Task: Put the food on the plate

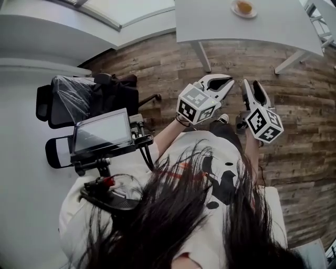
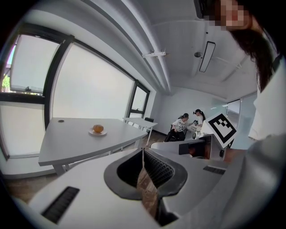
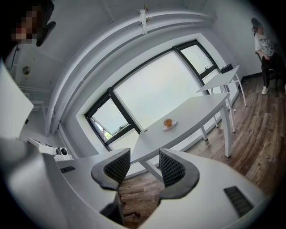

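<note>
An orange piece of food [image 1: 244, 6] lies on a small white plate [image 1: 234, 10] on the white table [image 1: 236, 29] ahead, well beyond both grippers. The left gripper view shows the food [image 2: 98, 128] and plate [image 2: 92, 132] far off to the left. In the right gripper view the food [image 3: 168, 121] sits on the plate [image 3: 173, 125] above the jaws. My left gripper [image 1: 230, 80] [image 2: 143, 153] is shut and holds nothing. My right gripper [image 1: 251, 82] [image 3: 144, 154] is held beside it, pads a little apart, nothing between them.
A black office chair under plastic wrap [image 1: 73, 100] and a stand with a screen [image 1: 102, 131] are at my left. A second white table [image 2: 138, 122] [image 3: 221, 78] stands further off. Two people sit at the back [image 2: 185, 125]; another stands at right [image 3: 263, 44]. The floor is wood planks [image 1: 294, 105].
</note>
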Demonstrator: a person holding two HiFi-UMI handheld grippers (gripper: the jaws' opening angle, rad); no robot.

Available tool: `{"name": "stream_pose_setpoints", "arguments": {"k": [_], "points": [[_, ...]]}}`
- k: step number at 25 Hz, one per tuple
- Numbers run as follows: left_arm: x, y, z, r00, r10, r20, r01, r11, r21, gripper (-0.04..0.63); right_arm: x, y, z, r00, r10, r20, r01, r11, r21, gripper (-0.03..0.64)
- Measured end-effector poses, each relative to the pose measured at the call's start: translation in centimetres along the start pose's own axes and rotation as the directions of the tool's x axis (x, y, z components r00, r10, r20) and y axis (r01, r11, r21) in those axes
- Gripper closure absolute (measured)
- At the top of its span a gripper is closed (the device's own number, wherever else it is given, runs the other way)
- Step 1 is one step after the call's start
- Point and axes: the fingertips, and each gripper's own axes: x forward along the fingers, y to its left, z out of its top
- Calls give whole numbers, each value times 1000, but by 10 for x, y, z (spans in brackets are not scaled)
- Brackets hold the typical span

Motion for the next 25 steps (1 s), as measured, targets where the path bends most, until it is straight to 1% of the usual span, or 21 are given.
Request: {"name": "stream_pose_setpoints", "arguments": {"k": [5, 11, 14, 18, 22, 25], "points": [[-36, 3, -7, 999, 14, 30, -13, 1000, -11, 583, -9, 30, -20, 1000, 3, -8, -3, 1000, -28, 408], [-125, -12, -33, 997, 2, 83, -1, 1000, -5, 584, -50, 97, -67, 1000, -10, 16, 11, 997, -73, 408], [-150, -15, -45, 997, 0, 73, 0, 1000, 5, 584, -61, 112, -85, 1000, -18, 16, 18, 998, -60, 408], [-154, -15, -57, 999, 5, 40, -4, 1000, -14, 583, -69, 111, -99, 1000, -29, -8, 28, 999, -38, 408], [-156, -24, -62, 1000, -15, 14, 15, 1000, -23, 584, -81, 112, -107, 999, -47, -20, 47, 999, -10, 408], [-190, -32, -80, 999, -35, 30, 36, 999, -30, 584, -99, 138, -134, 998, -63, -22, 62, 998, -25, 408]]}}
